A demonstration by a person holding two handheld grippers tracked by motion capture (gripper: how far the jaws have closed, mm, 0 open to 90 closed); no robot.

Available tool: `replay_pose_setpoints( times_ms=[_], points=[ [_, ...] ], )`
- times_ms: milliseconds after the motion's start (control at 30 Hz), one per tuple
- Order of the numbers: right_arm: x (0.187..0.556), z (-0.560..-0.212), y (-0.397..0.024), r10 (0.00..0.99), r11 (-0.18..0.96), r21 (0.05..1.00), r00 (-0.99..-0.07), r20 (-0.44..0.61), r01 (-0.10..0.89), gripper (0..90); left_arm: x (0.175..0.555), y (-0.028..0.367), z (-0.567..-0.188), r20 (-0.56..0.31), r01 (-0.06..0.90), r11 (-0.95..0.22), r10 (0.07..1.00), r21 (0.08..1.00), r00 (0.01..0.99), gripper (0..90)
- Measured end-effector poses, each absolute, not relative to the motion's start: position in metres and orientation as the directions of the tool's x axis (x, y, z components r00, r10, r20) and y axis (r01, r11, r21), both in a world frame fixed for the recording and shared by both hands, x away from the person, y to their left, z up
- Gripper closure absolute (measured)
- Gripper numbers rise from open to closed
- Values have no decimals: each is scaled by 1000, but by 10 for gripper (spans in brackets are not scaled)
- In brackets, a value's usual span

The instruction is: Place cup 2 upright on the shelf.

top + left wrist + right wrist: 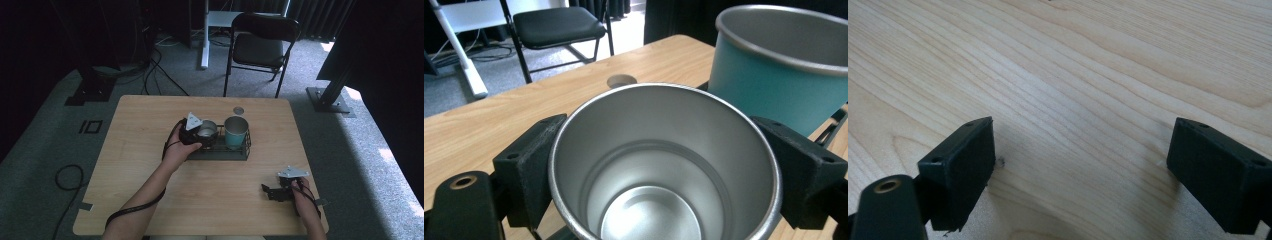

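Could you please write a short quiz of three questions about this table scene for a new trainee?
1. True or false: the left gripper is closed on the silver cup.
2. Which thing stands in the black rack right beside the silver cup?
A. a glass bottle
B. a teal cup
C. a red bowl
3. What lies between the jaws of the right gripper?

Key:
1. True. Its jaws press on both sides of the cup.
2. B.
3. Nothing. The jaws stand wide apart over the bare wooden table.
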State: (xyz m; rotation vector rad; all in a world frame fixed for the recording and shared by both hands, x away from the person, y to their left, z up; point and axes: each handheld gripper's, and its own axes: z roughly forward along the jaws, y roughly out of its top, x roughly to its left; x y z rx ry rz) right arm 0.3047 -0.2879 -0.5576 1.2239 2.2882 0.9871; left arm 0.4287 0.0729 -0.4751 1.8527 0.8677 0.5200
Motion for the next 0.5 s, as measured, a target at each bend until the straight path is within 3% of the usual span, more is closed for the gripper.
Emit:
replay_pose_setpoints(
  times_ms=[400,500],
  points=[
    [305,-558,-288,830,380,724,-558,8,575,116,427,72,-481,8,326,-296,750,898,661,133],
    [305,-558,-288,830,380,724,-558,8,575,116,427,72,-480,5,328,-304,740,894,673,89]
  ],
)
